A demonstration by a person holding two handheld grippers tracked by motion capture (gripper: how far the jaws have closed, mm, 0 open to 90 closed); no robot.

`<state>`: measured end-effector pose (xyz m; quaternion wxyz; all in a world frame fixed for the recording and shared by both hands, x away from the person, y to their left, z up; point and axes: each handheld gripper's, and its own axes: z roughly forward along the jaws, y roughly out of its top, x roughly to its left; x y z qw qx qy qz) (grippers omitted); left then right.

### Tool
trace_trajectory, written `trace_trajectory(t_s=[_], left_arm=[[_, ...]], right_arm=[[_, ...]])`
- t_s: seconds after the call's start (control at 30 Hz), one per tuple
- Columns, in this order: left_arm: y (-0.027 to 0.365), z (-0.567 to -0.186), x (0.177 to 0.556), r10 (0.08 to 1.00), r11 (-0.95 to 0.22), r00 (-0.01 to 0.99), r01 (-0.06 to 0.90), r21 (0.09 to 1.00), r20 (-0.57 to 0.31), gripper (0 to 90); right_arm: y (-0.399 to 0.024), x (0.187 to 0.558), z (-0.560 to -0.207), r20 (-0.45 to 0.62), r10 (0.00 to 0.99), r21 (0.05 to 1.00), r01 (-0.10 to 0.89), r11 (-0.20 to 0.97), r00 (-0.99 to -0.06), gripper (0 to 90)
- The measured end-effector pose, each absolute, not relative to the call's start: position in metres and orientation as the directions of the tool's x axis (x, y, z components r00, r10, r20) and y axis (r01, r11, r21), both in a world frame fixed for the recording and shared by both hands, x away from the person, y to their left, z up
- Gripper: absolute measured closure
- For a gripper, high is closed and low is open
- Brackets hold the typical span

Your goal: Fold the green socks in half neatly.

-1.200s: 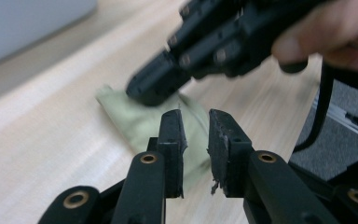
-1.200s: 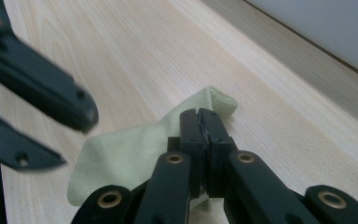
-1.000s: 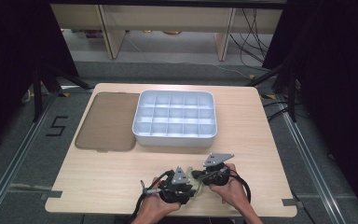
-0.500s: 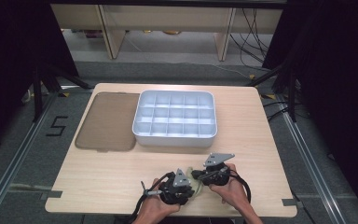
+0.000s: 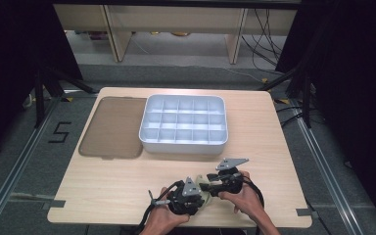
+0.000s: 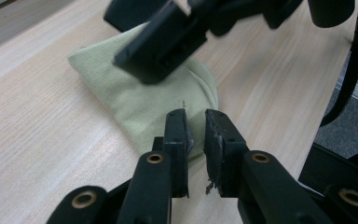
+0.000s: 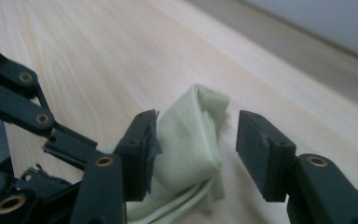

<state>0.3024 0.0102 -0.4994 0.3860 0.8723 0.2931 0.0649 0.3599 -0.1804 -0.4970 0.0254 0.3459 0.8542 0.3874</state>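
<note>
Lying on light wood table (image 5: pixel 117 181), pale green cloth (image 7: pixel 191 135) btwn grippers, dark room w/ shelving (image 5: pixel 176 24)

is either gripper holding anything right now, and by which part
The left gripper pinches the rounded end of the pale green fabric sock between nearly shut jaws. The right gripper has just been opening; the sock lies between its jaws, unheld.

Pale green cloth (image 6: pixel 144 100), black tongs (image 7: pixel 193 149), white compartment tray (image 5: pixel 183 125), brown lid (image 5: pixel 112 127).
</note>
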Motion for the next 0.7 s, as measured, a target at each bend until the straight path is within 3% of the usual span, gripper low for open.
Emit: trace_trajectory(t_s=[0.3, 0.7], left_arm=[[0.0104, -0.4991, 0.3020, 0.550, -0.541, 0.828, 0.449, 0.711, -0.104, 76.2], [0.0124, -0.4976, 0.3019, 0.533, -0.550, 0.840, 0.434, 0.713, -0.099, 73.7]], right_arm=[[-0.1761, 0.3647, -0.5043, 0.232, 0.629, 0.642, 0.602, 0.474, -0.742, 44.6], [-0.1752, 0.3665, -0.5057, 0.258, 0.606, 0.636, 0.604, 0.480, -0.753, 56.7]])
